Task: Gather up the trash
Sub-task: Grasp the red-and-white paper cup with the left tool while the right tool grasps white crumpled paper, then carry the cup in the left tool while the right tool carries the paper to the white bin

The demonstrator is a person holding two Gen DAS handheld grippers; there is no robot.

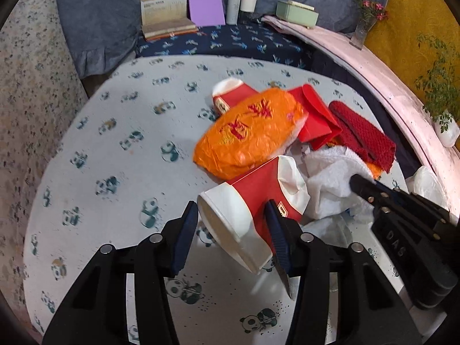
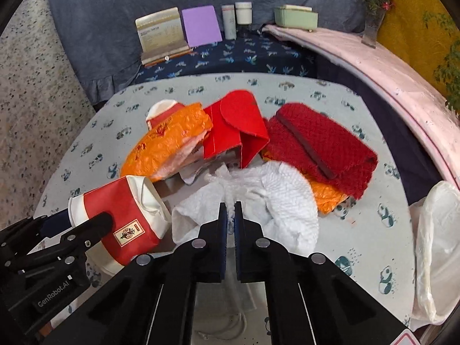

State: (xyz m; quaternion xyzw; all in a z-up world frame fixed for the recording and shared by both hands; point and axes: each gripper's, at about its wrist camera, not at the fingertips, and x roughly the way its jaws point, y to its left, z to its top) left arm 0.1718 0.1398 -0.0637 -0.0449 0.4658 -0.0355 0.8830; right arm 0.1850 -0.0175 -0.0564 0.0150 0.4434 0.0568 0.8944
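On the panda-print tabletop (image 1: 115,149), the left gripper (image 1: 230,227) is clamping the crushed red-and-white paper cup (image 1: 253,201) lying on its side. Right gripper (image 2: 230,215) is pinching the crumpled white paper towel (image 2: 273,198), jaws nearly touching; how much tissue sits between them is hard to see. Orange foil wrapper (image 1: 247,132) and red cardboard box (image 2: 235,126) are lying just behind.
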